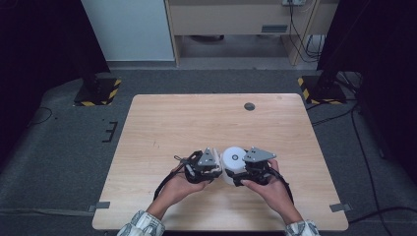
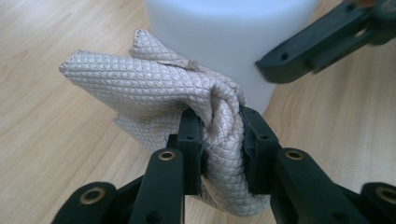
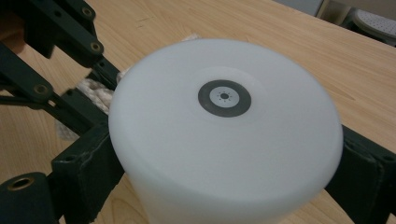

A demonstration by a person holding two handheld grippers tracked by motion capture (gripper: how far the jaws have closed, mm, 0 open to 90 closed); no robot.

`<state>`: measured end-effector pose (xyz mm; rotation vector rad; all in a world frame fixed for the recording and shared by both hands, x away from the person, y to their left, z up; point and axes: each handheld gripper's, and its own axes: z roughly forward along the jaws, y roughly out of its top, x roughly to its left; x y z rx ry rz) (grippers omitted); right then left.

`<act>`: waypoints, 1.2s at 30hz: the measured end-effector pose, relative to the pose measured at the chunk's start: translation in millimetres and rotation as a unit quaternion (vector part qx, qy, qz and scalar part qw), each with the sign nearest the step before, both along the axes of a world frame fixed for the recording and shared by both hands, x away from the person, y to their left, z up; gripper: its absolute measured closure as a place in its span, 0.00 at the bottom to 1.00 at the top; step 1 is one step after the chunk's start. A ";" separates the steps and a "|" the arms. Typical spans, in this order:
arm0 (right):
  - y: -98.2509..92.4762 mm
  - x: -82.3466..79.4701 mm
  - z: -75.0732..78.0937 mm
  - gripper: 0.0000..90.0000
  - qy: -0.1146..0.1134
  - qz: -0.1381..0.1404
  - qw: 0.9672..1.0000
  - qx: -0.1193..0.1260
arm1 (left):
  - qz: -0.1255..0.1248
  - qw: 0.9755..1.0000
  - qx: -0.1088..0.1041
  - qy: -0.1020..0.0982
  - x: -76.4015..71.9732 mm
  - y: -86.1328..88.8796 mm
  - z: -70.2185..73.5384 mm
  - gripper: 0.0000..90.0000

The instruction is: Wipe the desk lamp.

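A white cylinder (image 1: pixel 234 162) with a grey ring mark on its flat top (image 3: pixel 224 97) stands near the table's front middle. My right gripper (image 1: pixel 248 173) is shut on its sides, one jaw on each flank in the right gripper view. My left gripper (image 1: pixel 212 169) sits just left of the cylinder (image 2: pixel 224 32). It is shut on a bunched beige quilted cloth (image 2: pixel 159 93), which presses against the cylinder's side. A strip of that cloth (image 3: pixel 95 93) peeks out behind the cylinder in the right gripper view.
The wooden table (image 1: pixel 172 123) has a round grommet hole (image 1: pixel 249 106) near its far edge. Dark carpet surrounds it, with stand bases marked in yellow and black (image 1: pixel 98 91) at the far corners. Cables (image 1: pixel 364 147) run along the floor at right.
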<state>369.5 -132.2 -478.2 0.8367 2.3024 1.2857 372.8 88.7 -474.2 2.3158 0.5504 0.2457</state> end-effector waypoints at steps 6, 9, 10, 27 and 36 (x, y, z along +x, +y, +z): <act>0.2 0.1 0.3 0.10 0.001 -0.001 1.000 -0.001 | 0.002 1.000 0.014 0.013 4.1 -2.1 -19.1 0.79; 0.2 0.4 0.4 0.10 0.001 -0.001 1.000 -0.001 | 0.001 1.000 0.009 0.018 3.1 -1.5 -18.9 0.79; 0.4 0.5 0.3 0.10 0.001 -0.001 1.000 -0.001 | 0.001 1.000 0.003 0.019 2.9 -0.3 -17.3 0.79; 5.2 3.3 -0.1 0.10 0.000 -0.004 1.000 -0.001 | 0.018 0.999 0.017 0.022 18.0 1.7 -21.6 0.79; 5.0 3.4 -0.2 0.10 0.000 -0.004 1.000 0.000 | 0.021 0.999 0.014 0.024 18.2 2.0 -24.1 0.79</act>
